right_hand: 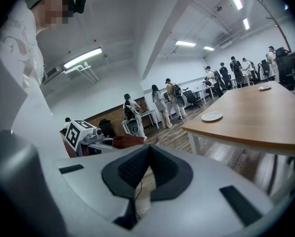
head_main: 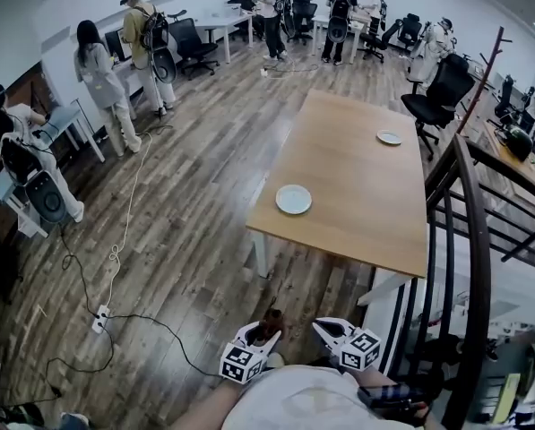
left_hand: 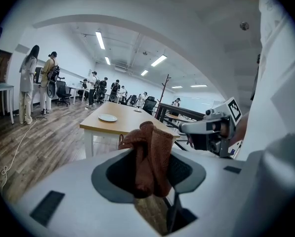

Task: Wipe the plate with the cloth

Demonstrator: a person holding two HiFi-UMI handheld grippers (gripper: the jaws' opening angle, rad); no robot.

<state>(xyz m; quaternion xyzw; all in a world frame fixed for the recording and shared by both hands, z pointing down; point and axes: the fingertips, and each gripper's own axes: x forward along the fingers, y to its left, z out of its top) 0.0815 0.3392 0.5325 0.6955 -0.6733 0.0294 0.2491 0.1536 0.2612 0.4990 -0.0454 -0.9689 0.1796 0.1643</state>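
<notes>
A white plate (head_main: 294, 199) lies near the front left corner of the wooden table (head_main: 357, 177); it also shows as a plate (left_hand: 107, 118) in the left gripper view and a plate (right_hand: 212, 116) in the right gripper view. My left gripper (head_main: 265, 337) is shut on a reddish-brown cloth (left_hand: 148, 158), which sticks up between its jaws. The cloth (head_main: 272, 316) peeks out in the head view. My right gripper (head_main: 325, 330) is shut with nothing in it, its pads meeting. Both grippers hang close to my body, well short of the table.
A second small plate (head_main: 389, 137) sits at the table's far right. A black metal railing (head_main: 469, 267) runs along the right. Cables and a power strip (head_main: 99, 318) lie on the wooden floor at left. Several people stand at desks farther back.
</notes>
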